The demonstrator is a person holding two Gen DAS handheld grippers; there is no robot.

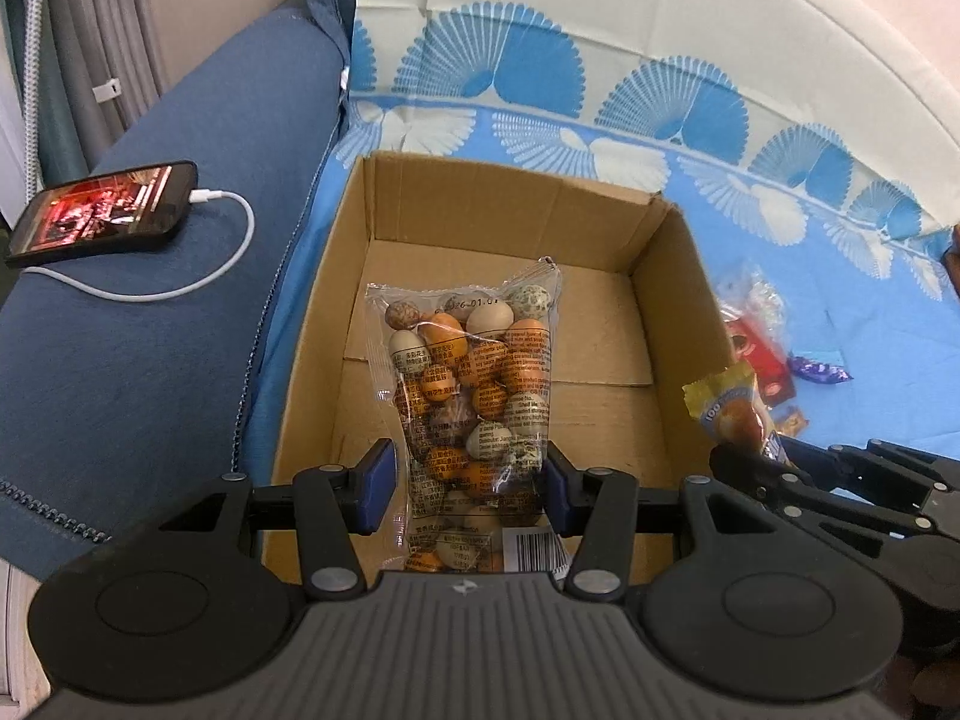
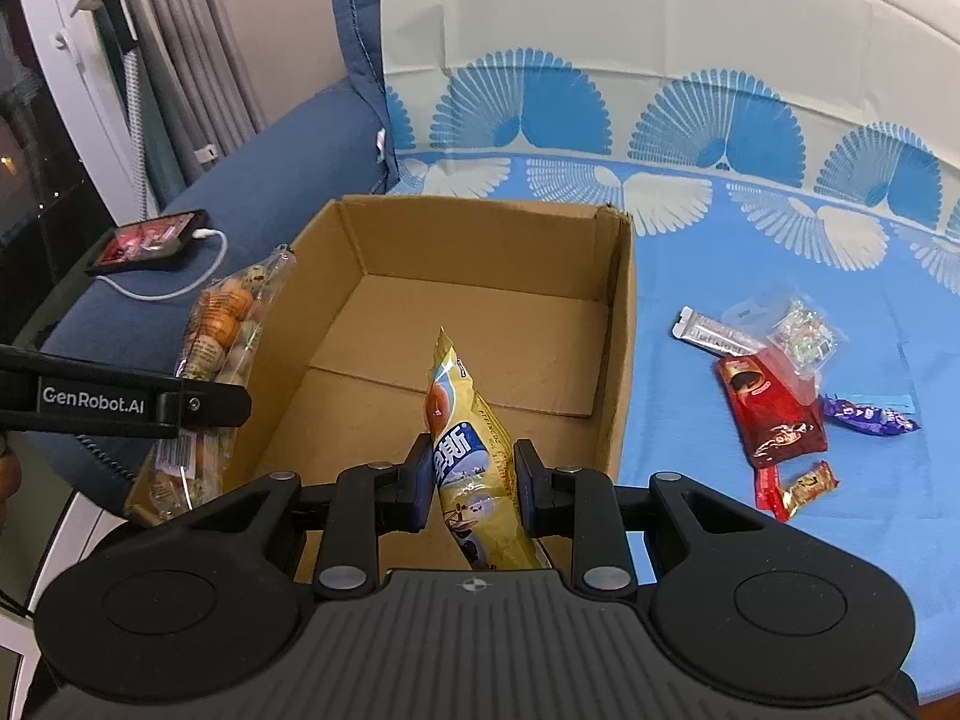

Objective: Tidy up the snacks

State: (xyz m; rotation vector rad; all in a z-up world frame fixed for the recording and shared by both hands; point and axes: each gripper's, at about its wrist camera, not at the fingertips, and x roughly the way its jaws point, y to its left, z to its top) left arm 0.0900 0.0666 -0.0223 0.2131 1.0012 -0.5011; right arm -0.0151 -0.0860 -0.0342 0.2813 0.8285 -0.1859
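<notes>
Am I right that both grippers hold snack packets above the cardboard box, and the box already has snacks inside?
Not quite. The right wrist view shows the cardboard box empty. The left gripper holds the clear egg-candy bag and the right gripper the yellow packet, both above it.

A brown box (image 2: pixel 618 312) sits on a blue, white-fan-patterned sheet (image 2: pixel 750 228), with a yellow packet (image 2: pixel 474 468) at centre and a red pouch (image 2: pixel 774 414) at right.

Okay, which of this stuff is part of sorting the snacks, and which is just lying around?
Part of the job:
- cardboard box
- clear bag of coated nuts, in the left tool
- yellow snack packet, in the right tool
- loose snacks on the blue cloth

Just lying about:
- phone
- white charging cable
</notes>
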